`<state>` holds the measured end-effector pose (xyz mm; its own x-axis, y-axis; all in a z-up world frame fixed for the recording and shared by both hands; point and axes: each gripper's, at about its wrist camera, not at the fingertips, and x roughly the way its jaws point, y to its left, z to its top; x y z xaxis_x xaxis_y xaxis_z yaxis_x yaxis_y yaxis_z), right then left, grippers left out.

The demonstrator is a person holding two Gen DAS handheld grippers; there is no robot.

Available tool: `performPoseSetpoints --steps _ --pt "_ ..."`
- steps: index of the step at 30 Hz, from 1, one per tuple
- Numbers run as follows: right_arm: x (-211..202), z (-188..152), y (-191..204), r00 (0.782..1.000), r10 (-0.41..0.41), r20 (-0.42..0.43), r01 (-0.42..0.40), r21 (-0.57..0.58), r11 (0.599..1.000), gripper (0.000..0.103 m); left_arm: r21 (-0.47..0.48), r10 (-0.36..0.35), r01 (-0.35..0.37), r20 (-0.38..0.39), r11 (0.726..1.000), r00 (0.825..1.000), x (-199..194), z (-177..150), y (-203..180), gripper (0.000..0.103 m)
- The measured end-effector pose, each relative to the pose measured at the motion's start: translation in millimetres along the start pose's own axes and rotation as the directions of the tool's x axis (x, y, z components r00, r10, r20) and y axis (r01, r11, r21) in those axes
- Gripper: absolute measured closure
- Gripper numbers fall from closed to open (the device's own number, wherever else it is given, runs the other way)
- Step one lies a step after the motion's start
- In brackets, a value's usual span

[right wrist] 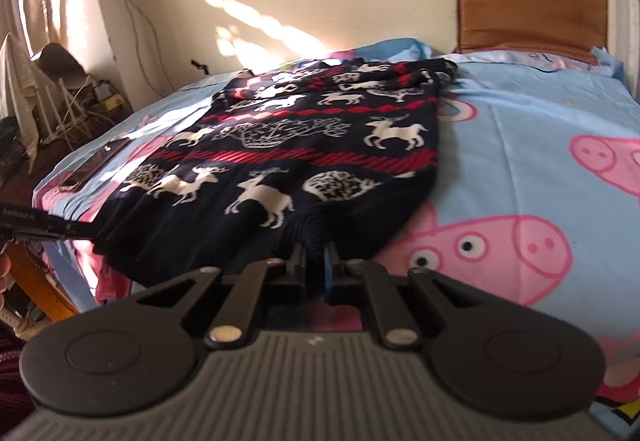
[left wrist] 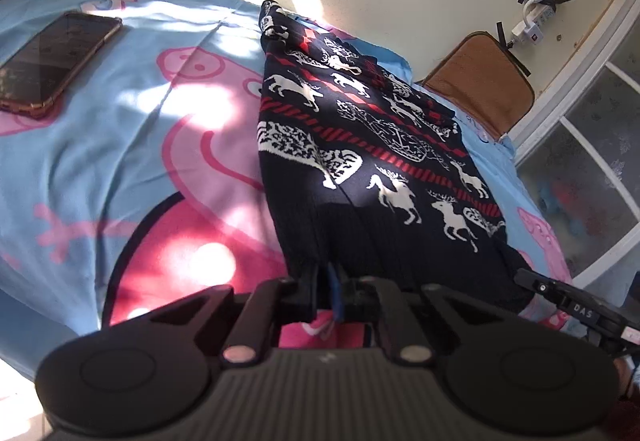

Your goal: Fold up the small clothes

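Observation:
A small dark navy sweater [left wrist: 360, 145] with white reindeer and red stripes lies spread on a light blue sheet [left wrist: 120, 145] printed with pink cartoon pigs. My left gripper [left wrist: 326, 281] is shut on the sweater's ribbed near hem at its left corner. In the right wrist view the same sweater [right wrist: 288, 161] stretches away from me, and my right gripper [right wrist: 314, 261] is shut on a pinched fold of the ribbed hem at its right corner. The right gripper [left wrist: 568, 301] shows at the lower right of the left wrist view; the left gripper [right wrist: 48, 227] enters at the left edge.
A phone [left wrist: 56, 61] in a brown case lies on the sheet left of the sweater. A brown cushion [right wrist: 532, 1] leans on the wall at the bed's far right. Cluttered items [right wrist: 52, 105] stand left of the bed. A power strip [left wrist: 536, 21] is taped to the wall.

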<state>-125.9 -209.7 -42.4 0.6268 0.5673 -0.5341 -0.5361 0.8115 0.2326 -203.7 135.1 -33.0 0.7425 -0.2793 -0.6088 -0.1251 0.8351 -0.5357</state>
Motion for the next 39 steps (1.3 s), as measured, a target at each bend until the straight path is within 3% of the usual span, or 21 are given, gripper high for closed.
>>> performPoseSetpoints --steps 3,7,10,14,18,21,22,23,24,26,28,30,34,37,39 --pt "-18 4 -24 0.998 0.003 0.059 -0.009 0.104 0.995 0.093 -0.076 -0.08 0.082 0.036 0.994 0.996 -13 7 8 0.097" --pt "-40 19 -52 0.98 0.048 0.194 -0.098 0.254 0.962 0.094 -0.135 -0.189 0.208 0.143 0.969 0.972 -32 31 11 0.097" --pt "-34 39 -62 0.963 0.057 0.263 -0.142 0.317 0.938 0.094 -0.168 -0.222 0.257 0.201 0.952 0.954 -29 61 13 0.097" --pt "-1 77 -71 0.957 0.067 0.282 -0.179 0.391 0.903 0.094 -0.221 -0.239 0.294 0.244 0.93 0.94 -9 106 17 0.097" --pt "46 110 -88 0.962 0.052 0.268 -0.174 0.454 0.874 0.094 -0.299 -0.192 0.264 0.247 0.917 0.95 33 154 28 0.097" --pt "87 127 -99 0.97 0.0 0.245 -0.124 0.489 0.863 0.094 -0.329 -0.133 0.209 0.24 0.921 0.962 70 182 33 0.094" --pt "101 131 -103 0.971 -0.024 0.237 -0.1 0.497 0.862 0.091 -0.338 -0.1 0.179 0.239 0.924 0.966 83 189 35 0.085" --pt "112 133 -107 0.972 -0.053 0.231 -0.071 0.498 0.864 0.087 -0.335 -0.061 0.14 0.236 0.932 0.97 95 195 38 0.068" --pt "121 133 -112 0.971 -0.095 0.221 -0.029 0.499 0.866 0.084 -0.336 -0.009 0.089 0.233 0.938 0.972 103 198 42 0.059" --pt "127 128 -123 0.972 -0.111 0.209 -0.02 0.538 0.842 0.052 -0.363 0.037 0.047 0.22 0.931 0.975 112 197 50 0.058" --pt "118 117 -132 0.966 -0.068 0.25 -0.084 0.551 0.831 0.051 -0.338 0.004 0.072 0.219 0.938 0.976 113 191 55 0.055" --pt "110 111 -133 0.969 -0.073 0.236 -0.062 0.519 0.853 0.05 -0.286 0.025 0.036 0.207 0.958 0.978 112 187 52 0.055" --pt "111 109 -127 0.984 -0.028 0.177 -0.053 0.439 0.897 0.05 -0.084 0.013 0.0 0.161 0.996 0.987 118 189 24 0.054" --pt "120 110 -114 0.991 -0.048 0.124 0.002 0.345 0.939 0.05 0.085 0.072 -0.081 0.111 0.993 0.991 137 188 -3 0.054" --pt "131 110 -107 0.996 -0.052 0.074 0.028 0.294 0.955 0.05 0.176 0.122 -0.129 0.049 0.976 0.991 158 184 -15 0.066"
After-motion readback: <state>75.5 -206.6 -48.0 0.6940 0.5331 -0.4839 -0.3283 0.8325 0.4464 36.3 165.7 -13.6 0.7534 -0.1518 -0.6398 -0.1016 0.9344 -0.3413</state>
